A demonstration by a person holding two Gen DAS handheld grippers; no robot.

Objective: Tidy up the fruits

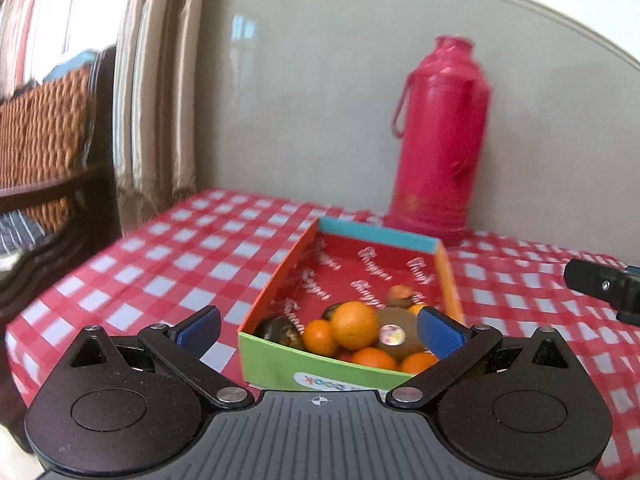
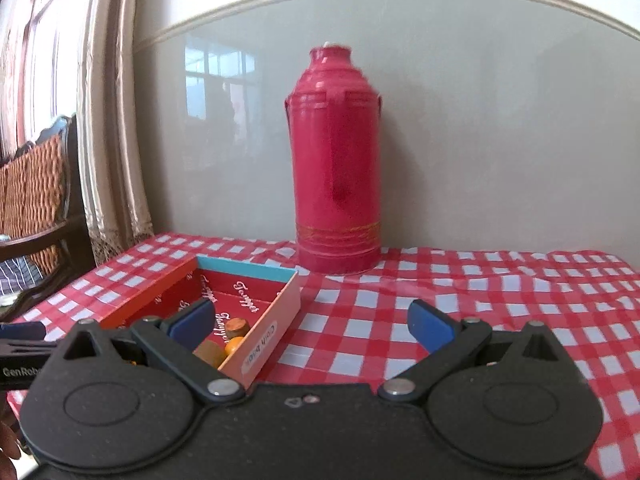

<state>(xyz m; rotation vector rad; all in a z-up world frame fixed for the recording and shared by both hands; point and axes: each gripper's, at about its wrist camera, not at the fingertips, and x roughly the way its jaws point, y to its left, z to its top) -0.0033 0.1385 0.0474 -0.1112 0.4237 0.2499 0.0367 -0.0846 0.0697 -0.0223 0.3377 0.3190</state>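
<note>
The checked tablecloth point(image 2: 480, 300) carried the box point(image 1: 276, 276), fruits point(image 1: 354, 330) heaped at its near end. You held both the left gripper point(image 1: 318, 330) and right gripper point(image 2: 310, 322) wide open, empty. Better to approach one orange squarely, closing gently.

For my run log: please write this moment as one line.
left gripper: open, empty, facing box | right gripper: open, empty | fruits: in box | thermos: upright behind
</note>
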